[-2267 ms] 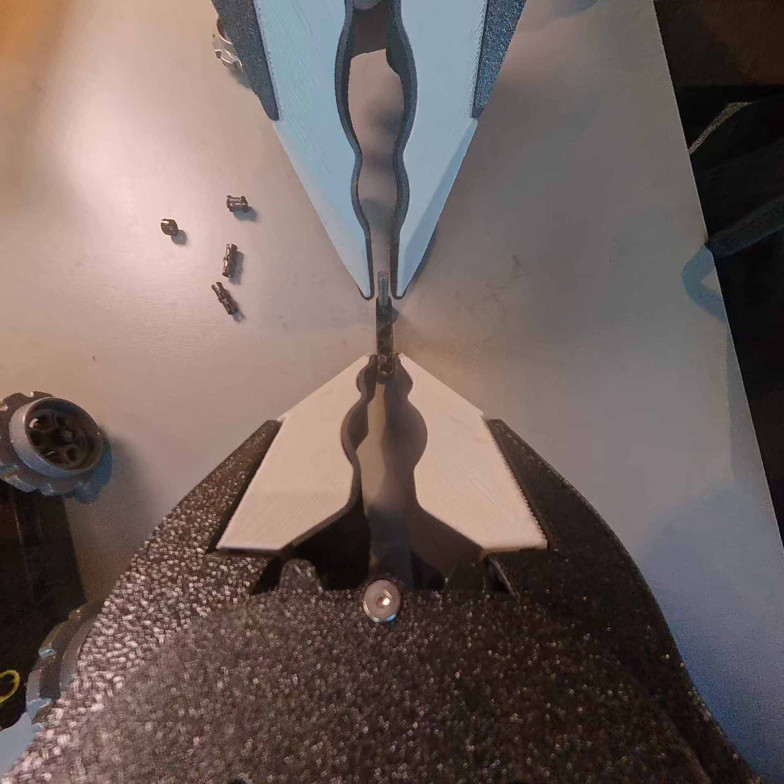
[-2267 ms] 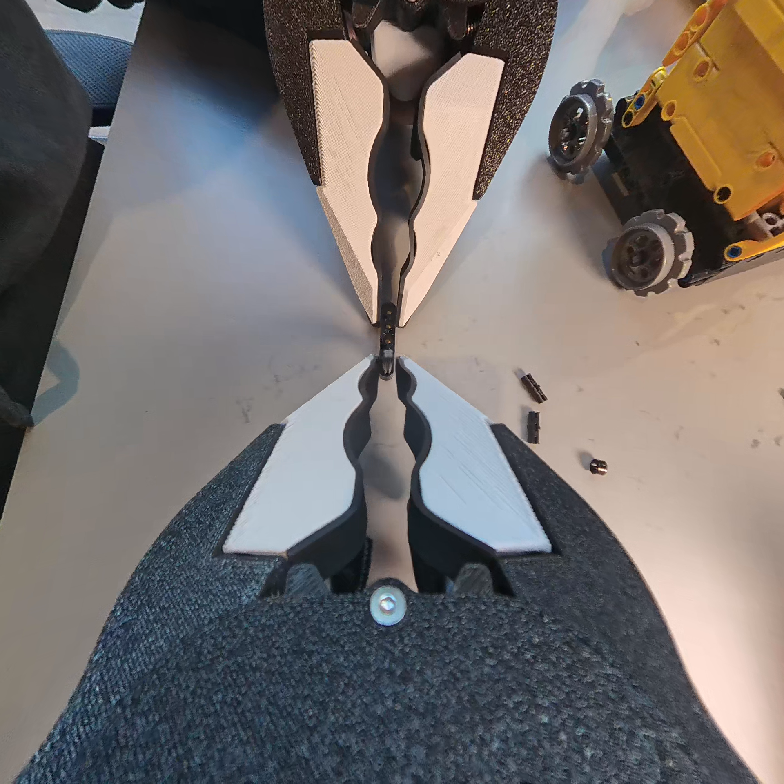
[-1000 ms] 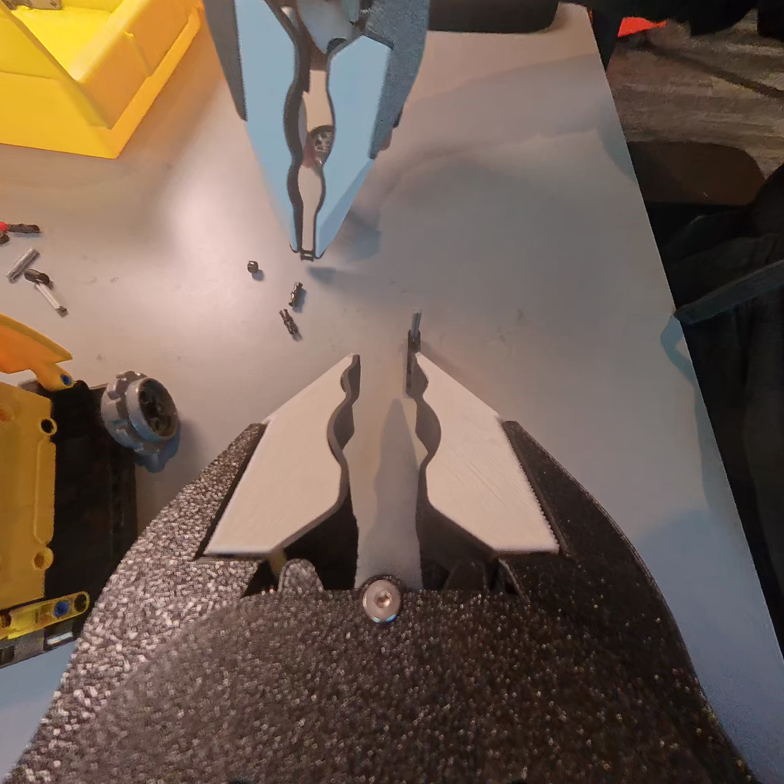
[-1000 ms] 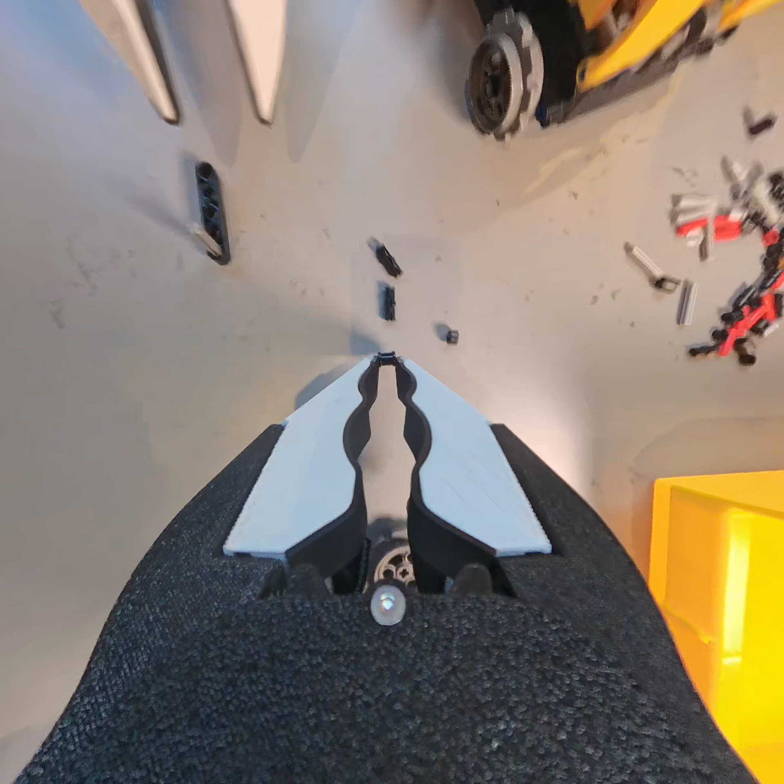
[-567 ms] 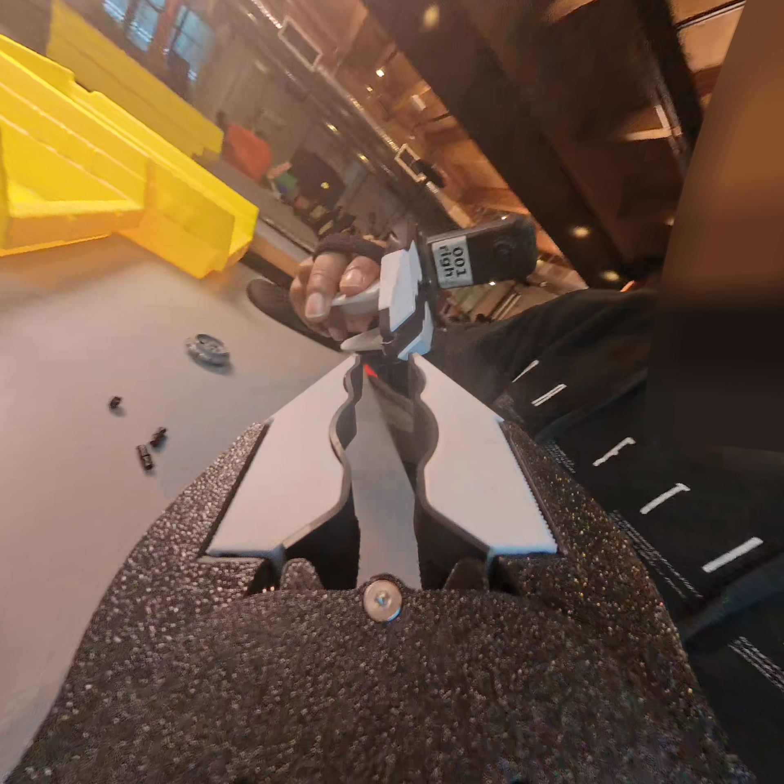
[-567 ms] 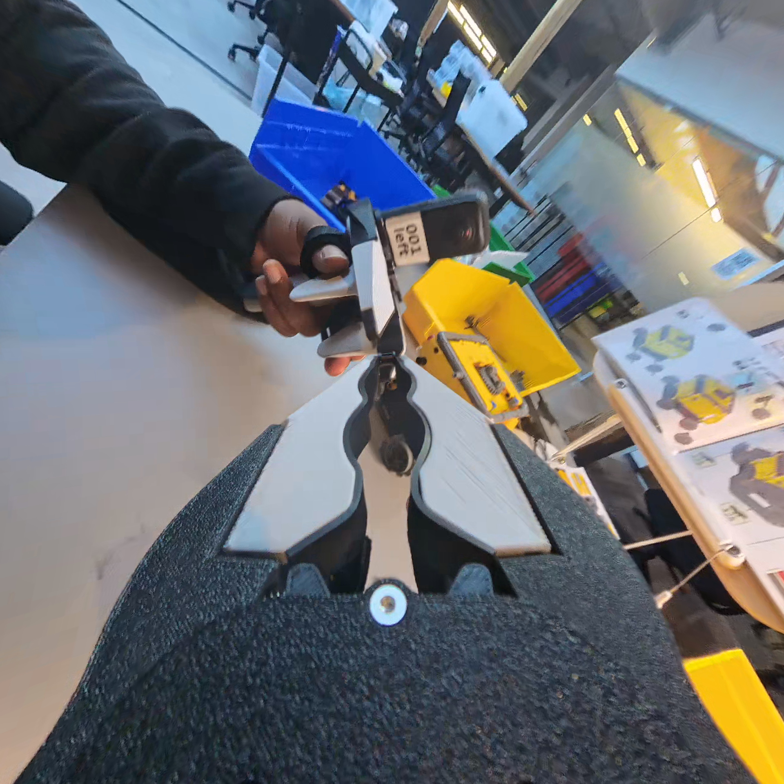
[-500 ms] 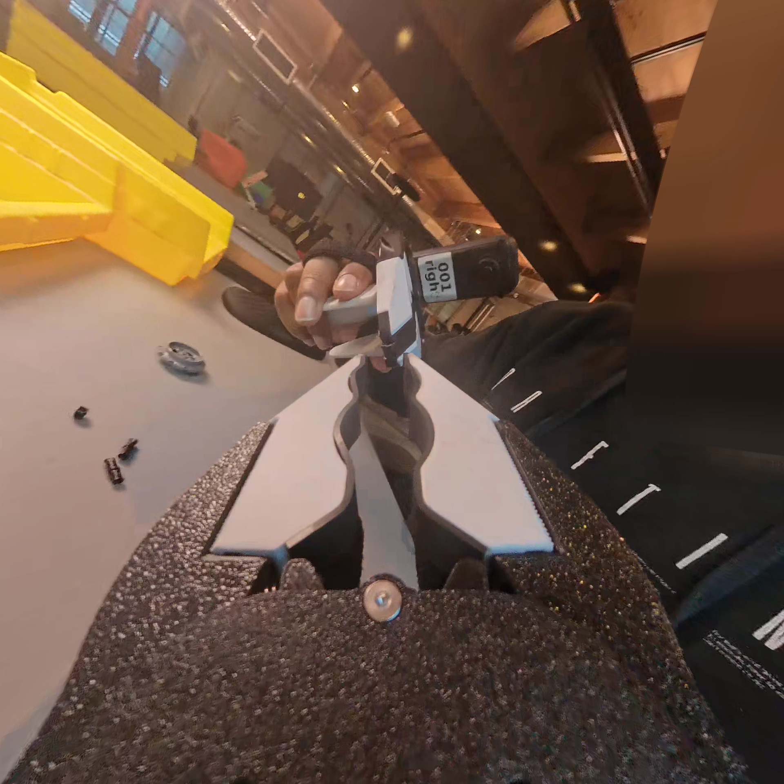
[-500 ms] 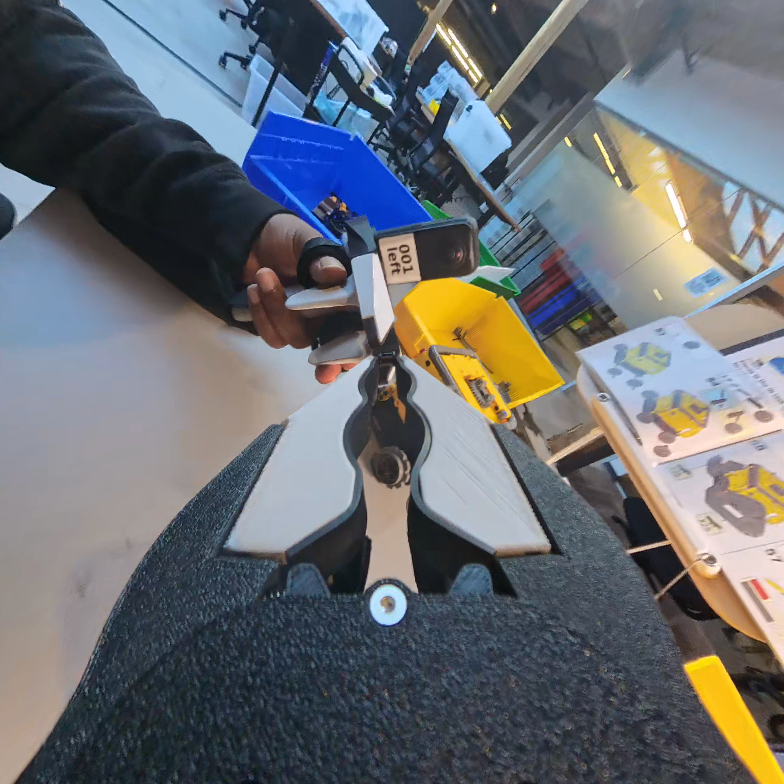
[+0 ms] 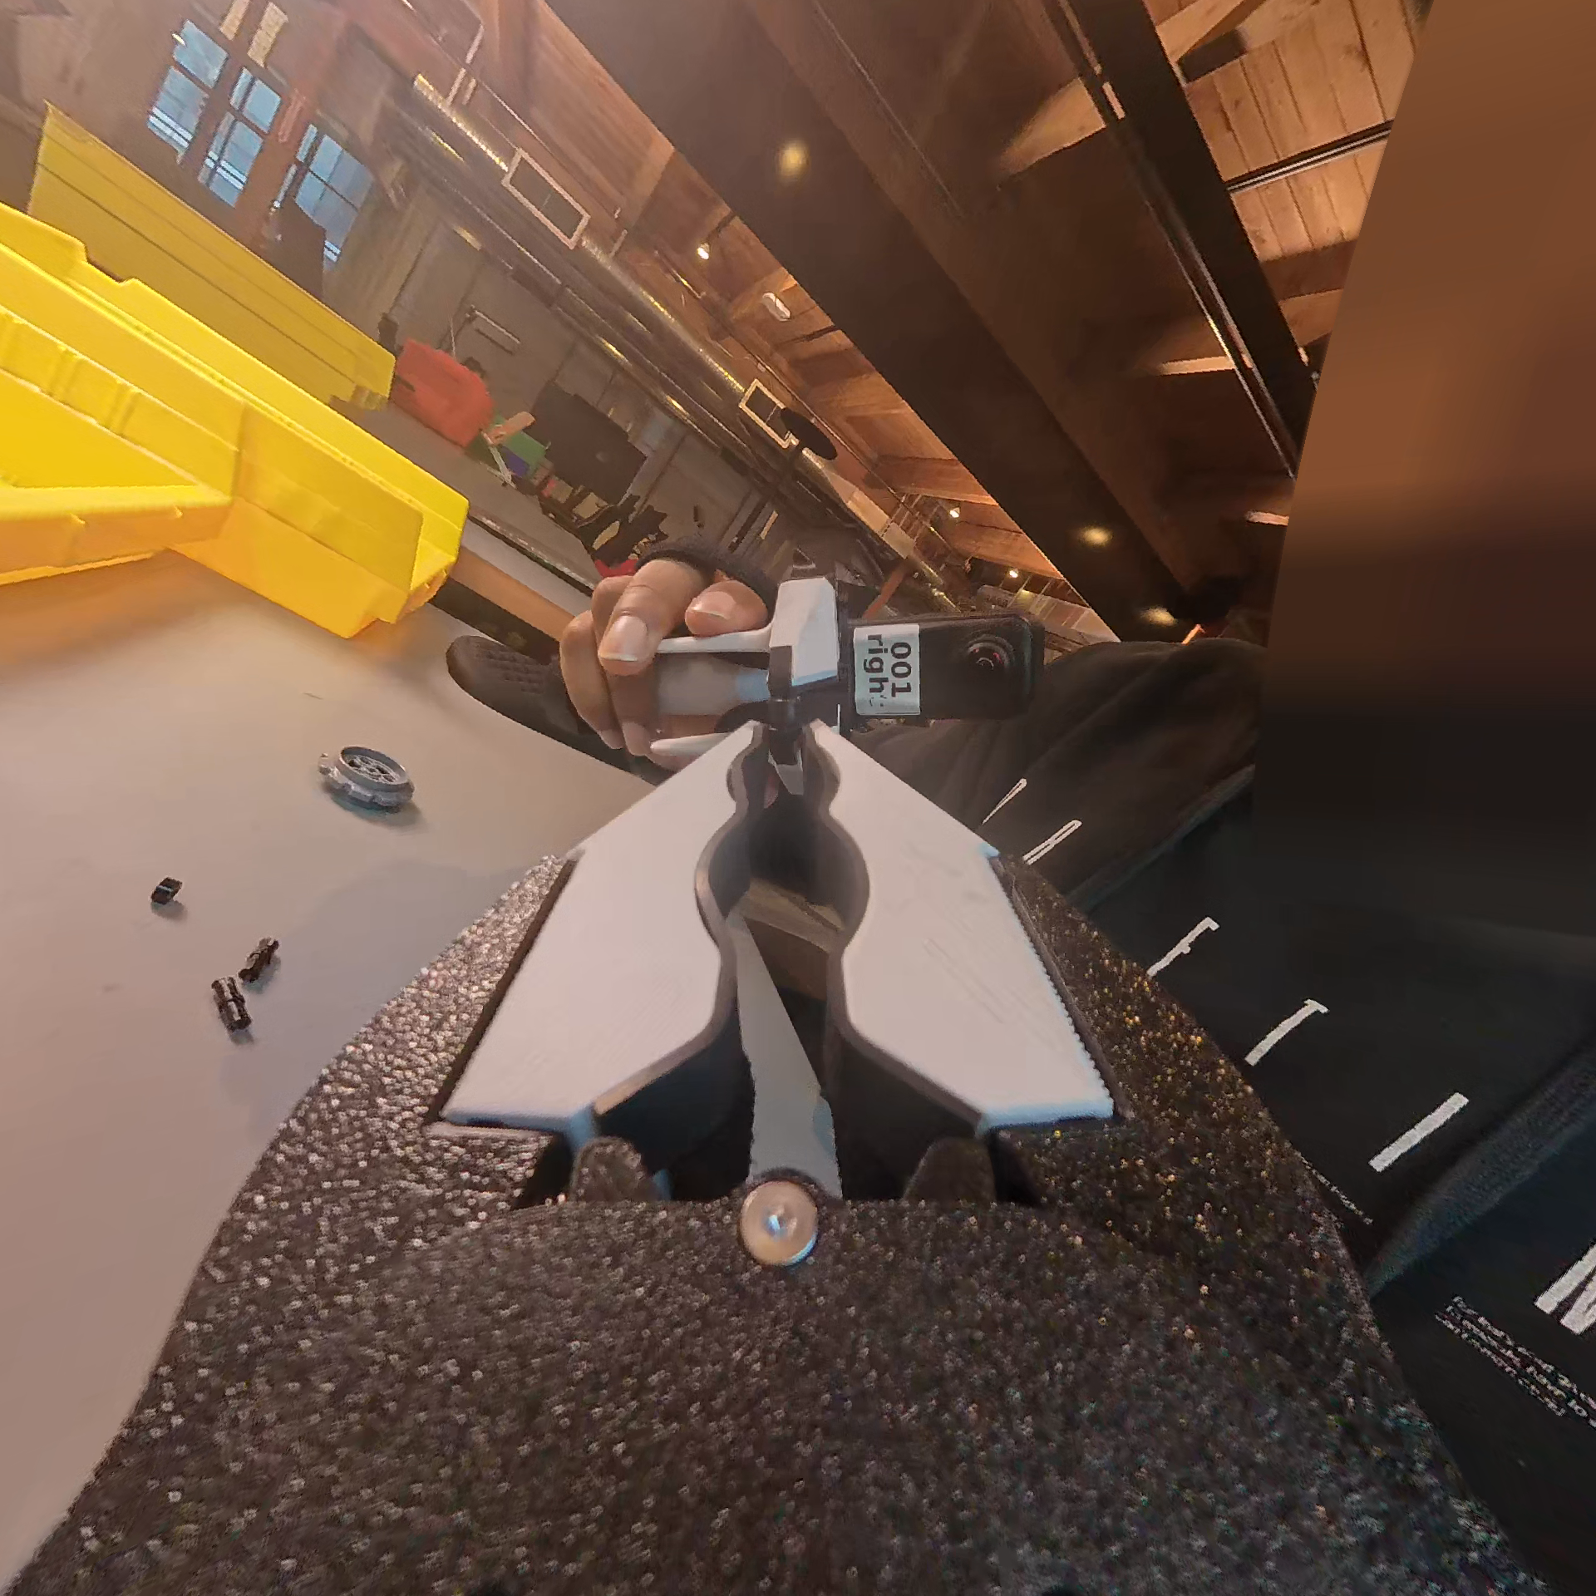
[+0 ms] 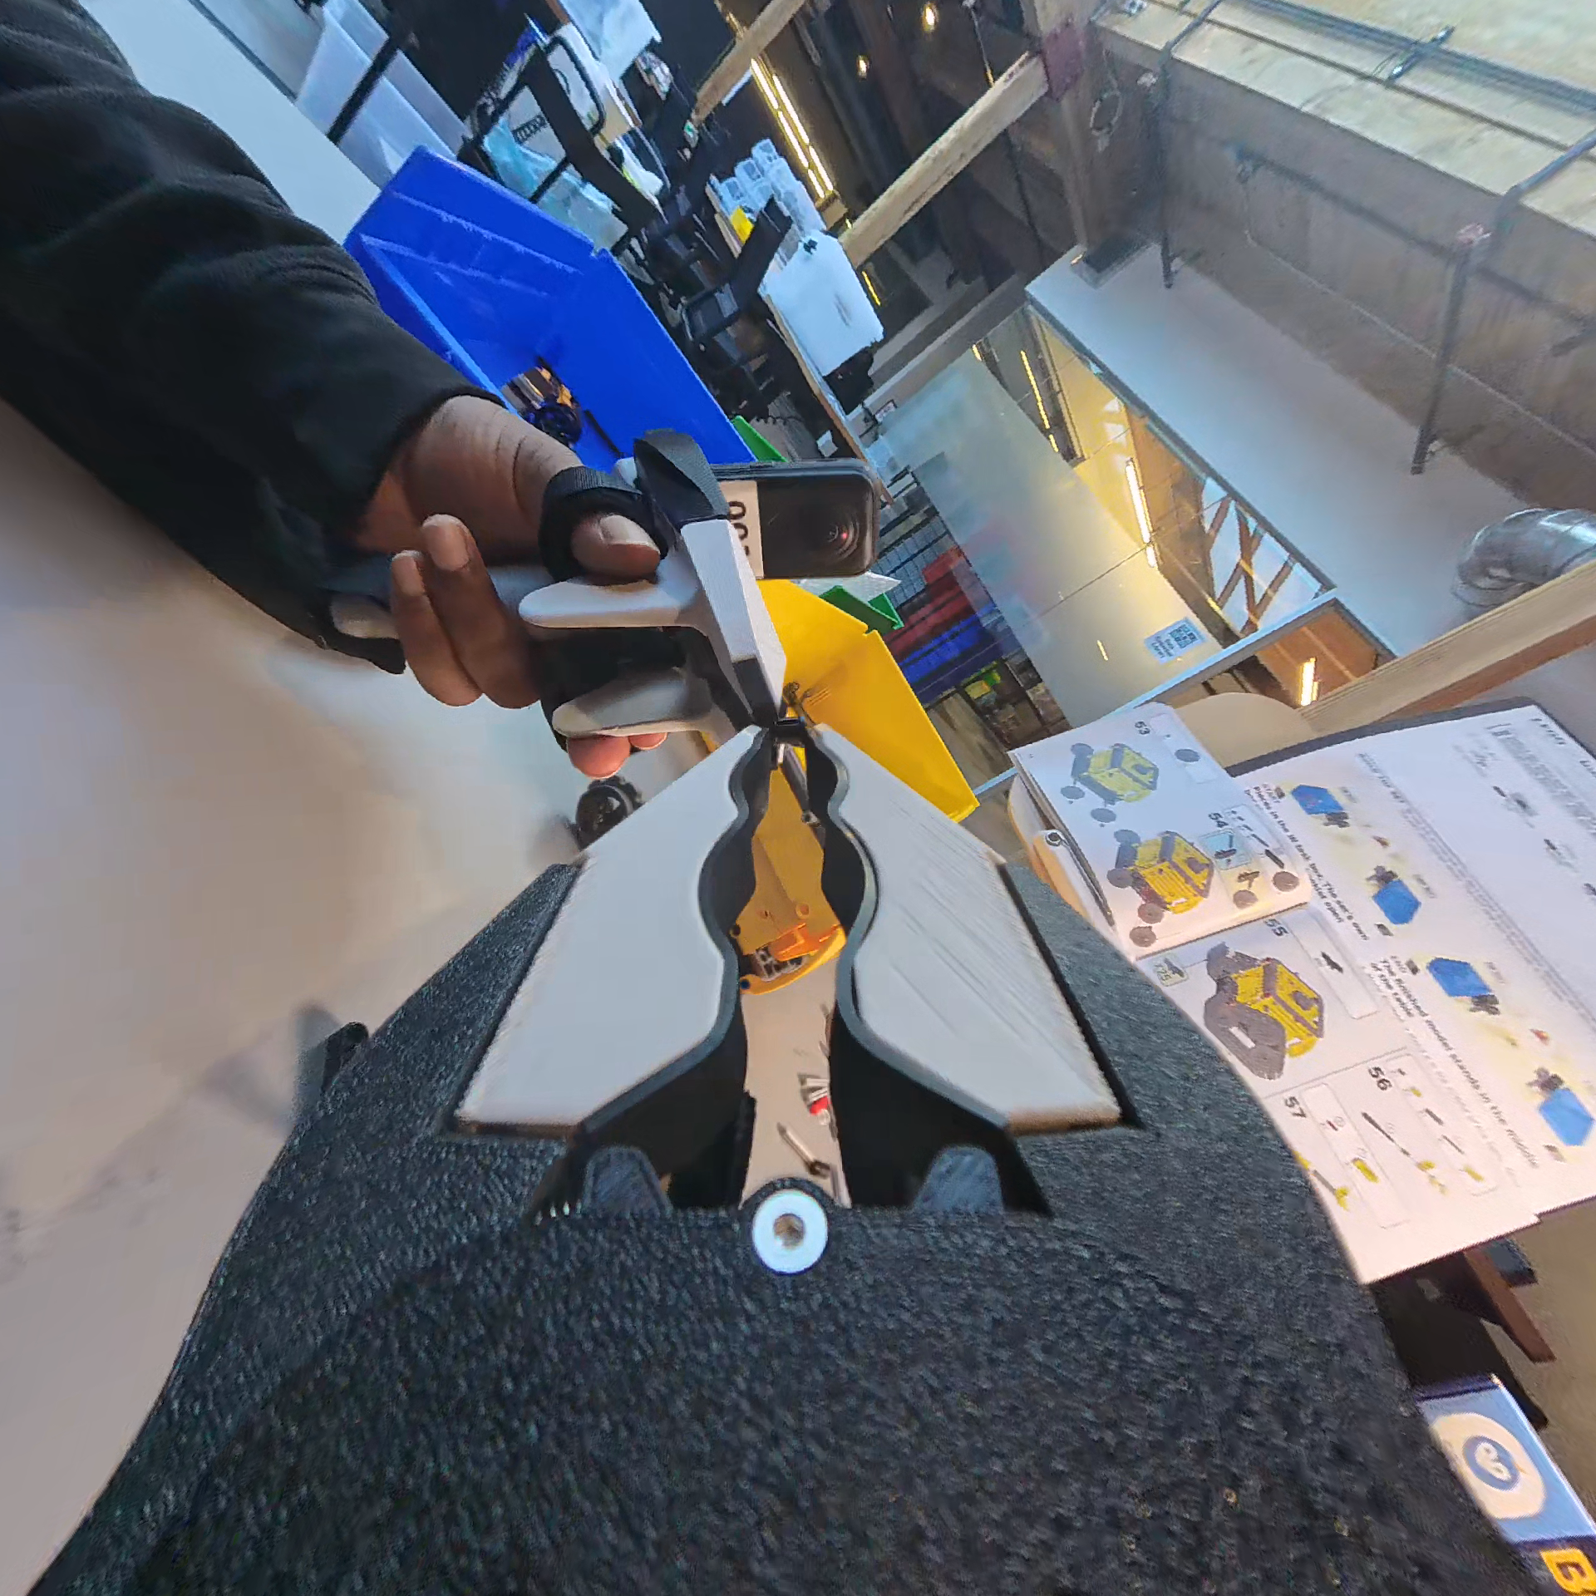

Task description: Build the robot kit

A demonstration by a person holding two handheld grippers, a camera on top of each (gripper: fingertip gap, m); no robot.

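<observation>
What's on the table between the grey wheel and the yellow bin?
Nothing: bare table between grey wheel and yellow bin, shown in the left wrist view.

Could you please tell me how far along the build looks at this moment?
Done: the yellow model looks partly built. In hand: the right gripper pinches a small black piece, tip to tip with the left gripper, both raised off the table; whether the left grips it is unclear. Left: three black pins and a grey wheel lie loose.
</observation>
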